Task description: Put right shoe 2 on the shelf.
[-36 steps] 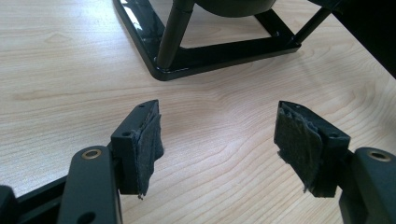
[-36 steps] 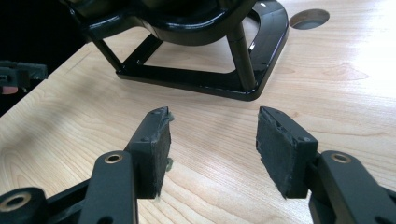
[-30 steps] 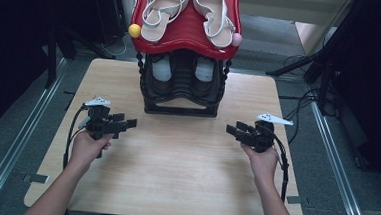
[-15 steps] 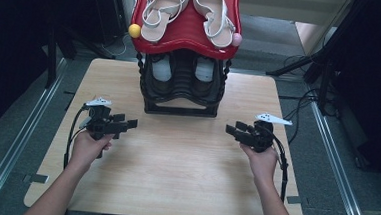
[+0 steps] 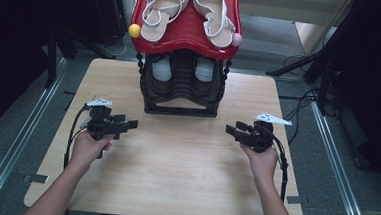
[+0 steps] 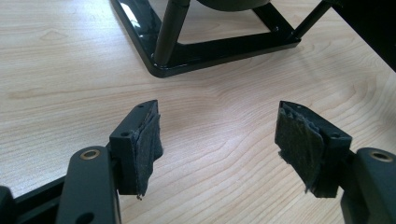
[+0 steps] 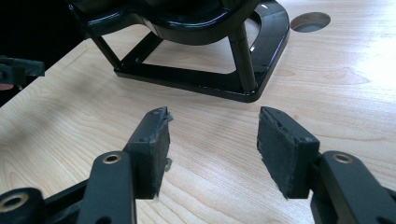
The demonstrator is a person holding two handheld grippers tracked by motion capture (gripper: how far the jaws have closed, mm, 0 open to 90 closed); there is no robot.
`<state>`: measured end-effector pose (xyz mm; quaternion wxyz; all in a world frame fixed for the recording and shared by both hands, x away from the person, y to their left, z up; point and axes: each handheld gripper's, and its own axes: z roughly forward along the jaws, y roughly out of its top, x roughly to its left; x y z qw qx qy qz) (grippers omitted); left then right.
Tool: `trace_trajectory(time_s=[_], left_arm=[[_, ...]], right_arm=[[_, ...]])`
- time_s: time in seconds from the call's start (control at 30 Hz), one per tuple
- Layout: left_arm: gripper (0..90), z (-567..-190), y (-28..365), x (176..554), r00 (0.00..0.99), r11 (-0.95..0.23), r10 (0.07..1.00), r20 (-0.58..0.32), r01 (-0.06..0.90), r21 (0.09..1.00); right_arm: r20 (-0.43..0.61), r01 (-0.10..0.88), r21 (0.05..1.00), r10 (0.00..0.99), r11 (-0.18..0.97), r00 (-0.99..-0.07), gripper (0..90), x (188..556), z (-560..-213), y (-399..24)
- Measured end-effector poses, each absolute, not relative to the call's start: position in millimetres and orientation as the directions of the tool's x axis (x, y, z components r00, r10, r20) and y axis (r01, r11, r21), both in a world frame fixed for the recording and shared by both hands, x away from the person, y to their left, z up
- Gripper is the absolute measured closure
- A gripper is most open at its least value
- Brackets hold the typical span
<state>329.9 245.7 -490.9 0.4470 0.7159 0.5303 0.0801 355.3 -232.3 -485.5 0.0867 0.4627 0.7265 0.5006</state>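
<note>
In the high view, a light wooden counter (image 5: 173,186) is seen across the middle and lower part of the frame, and a black two-tier shoe rack (image 5: 182,89) is seen at its far edge, upper centre. The rack's top shelf is covered by a red tray (image 5: 185,37), on which a pair of beige strappy sandals (image 5: 189,10) is laid side by side. A yellow ball (image 5: 134,30) is fixed at the tray's left corner and a pink ball (image 5: 236,39) at its right corner. On the lower shelf, a pair of dark shoes with white insides (image 5: 183,69) is tucked beneath the tray.

The left gripper (image 5: 127,124) is held at centre left of the frame, over the bare counter, near the rack's lower left corner but apart from it. In the left gripper view its jaws are seen wide apart with nothing between them, and the rack's black base frame (image 6: 205,46) is seen at the top of the frame.

The right gripper (image 5: 229,131) is held at centre right, near the rack's lower right corner and apart from it. In the right gripper view its jaws are likewise spread and empty, with the rack's base (image 7: 201,70) above them and a round hole in the counter (image 7: 310,21) at upper right.
</note>
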Motion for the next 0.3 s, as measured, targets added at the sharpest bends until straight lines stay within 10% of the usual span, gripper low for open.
trace_trajectory(time_s=[0.3], left_arm=[[28.2,-494.3,239.3,331.0,0.423,-0.065,0.843,-0.332,0.693,0.718]], right_arm=[[0.293,0.565,0.818,0.766,0.109,-0.572,42.3,355.9,-487.0,-230.2]])
